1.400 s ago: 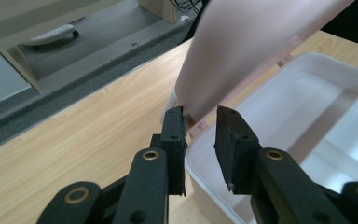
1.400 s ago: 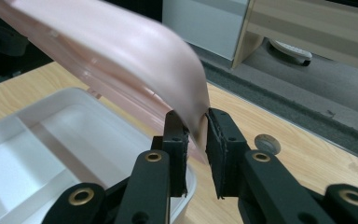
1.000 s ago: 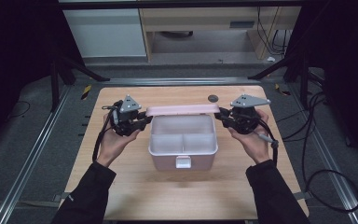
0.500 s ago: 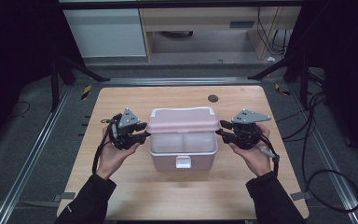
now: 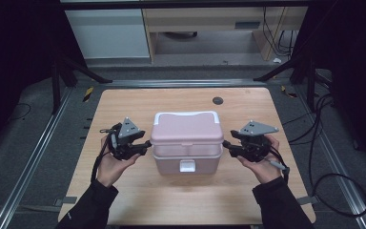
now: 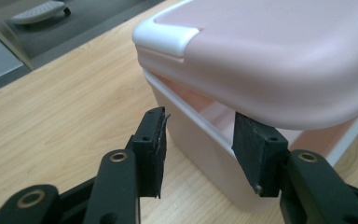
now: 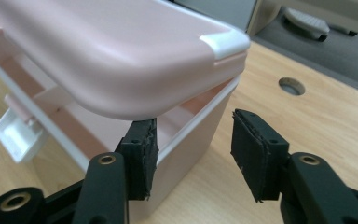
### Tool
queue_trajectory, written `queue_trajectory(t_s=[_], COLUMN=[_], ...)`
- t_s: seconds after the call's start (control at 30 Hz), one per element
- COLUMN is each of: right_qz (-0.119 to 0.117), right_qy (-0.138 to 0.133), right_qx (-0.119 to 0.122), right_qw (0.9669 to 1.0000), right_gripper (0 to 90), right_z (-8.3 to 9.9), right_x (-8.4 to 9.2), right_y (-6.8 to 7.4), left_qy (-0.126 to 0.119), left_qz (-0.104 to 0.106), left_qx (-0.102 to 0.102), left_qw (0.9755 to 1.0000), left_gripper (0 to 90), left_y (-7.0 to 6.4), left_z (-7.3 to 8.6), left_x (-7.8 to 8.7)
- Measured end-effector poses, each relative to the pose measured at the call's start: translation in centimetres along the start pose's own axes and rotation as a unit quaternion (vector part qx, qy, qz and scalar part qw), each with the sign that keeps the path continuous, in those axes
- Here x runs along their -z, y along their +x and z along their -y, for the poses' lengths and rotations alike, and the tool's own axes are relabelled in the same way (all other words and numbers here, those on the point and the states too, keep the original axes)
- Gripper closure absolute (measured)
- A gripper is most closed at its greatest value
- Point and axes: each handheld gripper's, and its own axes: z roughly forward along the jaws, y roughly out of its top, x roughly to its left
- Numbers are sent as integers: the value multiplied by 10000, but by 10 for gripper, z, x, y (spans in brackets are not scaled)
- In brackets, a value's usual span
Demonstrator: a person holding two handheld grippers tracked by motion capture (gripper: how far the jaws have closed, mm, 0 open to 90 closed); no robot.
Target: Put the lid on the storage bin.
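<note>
Since the earlier frame the pink lid (image 5: 187, 128) has come down from the far edge onto the box (image 5: 186, 160) at mid-bench. Left gripper (image 5: 145, 144) and right gripper (image 5: 227, 144) flank it, fingers just opened, half-wide, gripping nothing. Lid placed but looks tilted; pressing down and latching remain.

Pink lid (image 5: 187, 127), resting loosely on box (image 5: 186, 162)

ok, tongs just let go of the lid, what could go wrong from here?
1. The pink lid sits tilted on the box: a gap shows at its near edge, so it may not be seated and could slide.
2. The left tongs, jaws just opening, straddle the box wall right under the lid edge; pulling back could catch it. Same for the right tongs.
3. The white latch looks unfastened.
</note>
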Motion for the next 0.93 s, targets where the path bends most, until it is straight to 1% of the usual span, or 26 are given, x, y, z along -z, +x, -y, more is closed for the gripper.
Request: queue_trajectory(t_s=[0.13, 0.17, 0.23, 0.3, 0.33, 0.37, 0.4, 0.43, 0.53, 0.57, 0.6, 0.67, 0.7, 0.73, 0.77, 0.8, 0.83, 0.87, 0.9, 0.93], right_qz=[40, 42, 78, 75, 97, 97, 121, 166, 309, 364, 408, 522, 522, 585, 685, 752, 885, 918, 965, 1000], right_qy=[138, 164, 185, 177, 197, 197, 206, 219, 309, 354, 407, 512, 512, 567, 633, 710, 862, 926, 995, 1104], right_qx=[95, 66, 16, -85, -112, -112, -147, -235, -323, -365, -410, -513, -513, -601, -682, -715, -818, -888, -918, -936], right_qw=[9999, 9998, 9998, 9998, 9997, 9997, 9996, 9993, 9985, 9980, 9975, 9960, 9960, 9949, 9933, 9921, 9890, 9875, 9861, 9844], right_gripper=[500, 496, 489, 486, 482, 482, 475, 457, 417, 408, 398, 373, 373, 359, 348, 341, 334, 328, 321, 320], right_z=[5, 6, 11, 15, 17, 17, 19, 22, 29, 33, 36, 44, 44, 48, 53, 56, 65, 69, 73, 78], right_x=[4, 5, 7, 8, 8, 8, 8, 8, 4, 3, 1, -2, -2, -4, -6, -8, -11, -13, -15, -17], right_y=[1, 0, -2, -5, -7, -7, -9, -14, -24, -28, -32, -40, -40, -44, -49, -52, -59, -62, -66, -69], left_qy=[83, 83, 164, 158, 166, 166, 214, 258, 408, 408, 511, 642, 642, 736, 782, 877, 992, 1035, 1035, 1086], left_qz=[-14, -14, -117, -116, -108, -108, -138, -190, -348, -348, -393, -465, -465, -505, -526, -546, -559, -556, -556, -579], left_qx=[-53, -53, -29, 10, 131, 131, 176, 240, 325, 325, 439, 526, 526, 596, 638, 678, 799, 848, 848, 904], left_qw=[10000, 10000, 9998, 9998, 9997, 9997, 9995, 9992, 9980, 9980, 9969, 9955, 9955, 9942, 9935, 9923, 9903, 9894, 9894, 9883], left_gripper=[530, 529, 528, 515, 514, 509, 509, 502, 485, 476, 471, 462, 453, 453, 447, 444, 431, 428, 421, 412], left_y=[-2, -2, 2, 4, 9, 9, 12, 17, 26, 26, 34, 43, 43, 48, 50, 55, 61, 64, 64, 67], left_z=[6, 6, 10, 12, 15, 15, 16, 19, 27, 27, 34, 42, 42, 47, 50, 55, 62, 65, 65, 69], left_x=[0, 0, 2, 2, 2, 2, 1, 0, -6, -6, -12, -18, -18, -21, -23, -27, -31, -33, -33, -35])
